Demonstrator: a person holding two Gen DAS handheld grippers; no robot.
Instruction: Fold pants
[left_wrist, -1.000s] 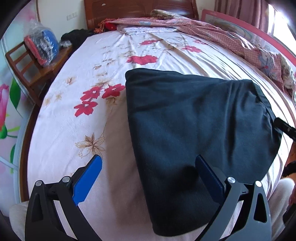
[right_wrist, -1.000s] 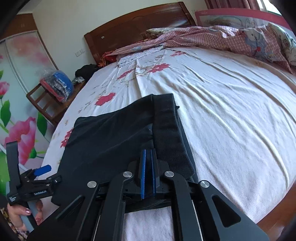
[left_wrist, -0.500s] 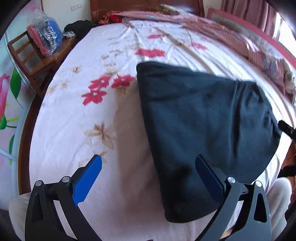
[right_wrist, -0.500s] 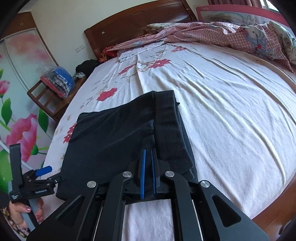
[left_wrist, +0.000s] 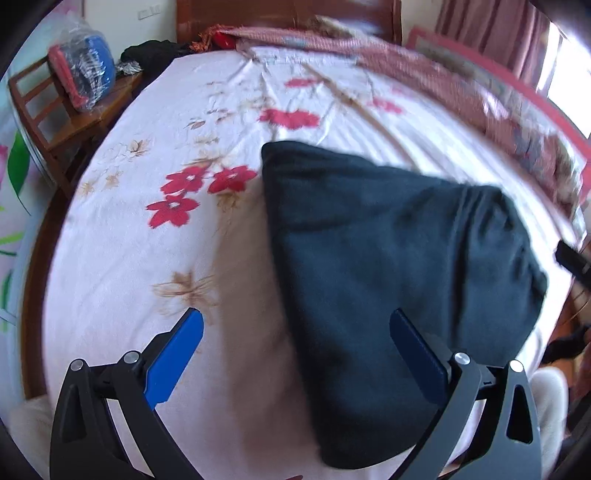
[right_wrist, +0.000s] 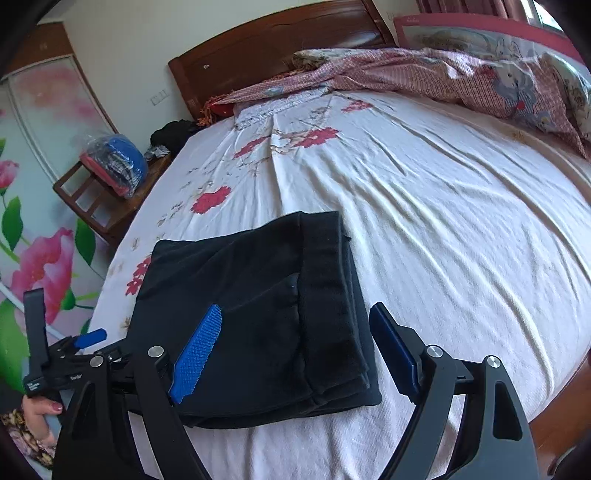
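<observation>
Dark pants (right_wrist: 255, 306) lying folded in a flat stack on the flowered bed sheet (right_wrist: 443, 229), near the bed's front edge. Right claw (right_wrist: 295, 332) hovering over the stack's near end, jaws opening wide, blue pads clear of the cloth, nothing gripped. Left claw (left_wrist: 295, 354) gaping wide too, straddling the pants' left edge from above, holding nothing. A hand (right_wrist: 37, 413) gripping that tool's handle at lower left. Wooden chair (right_wrist: 99, 199) with a bagged bundle standing beside the bed.
</observation>
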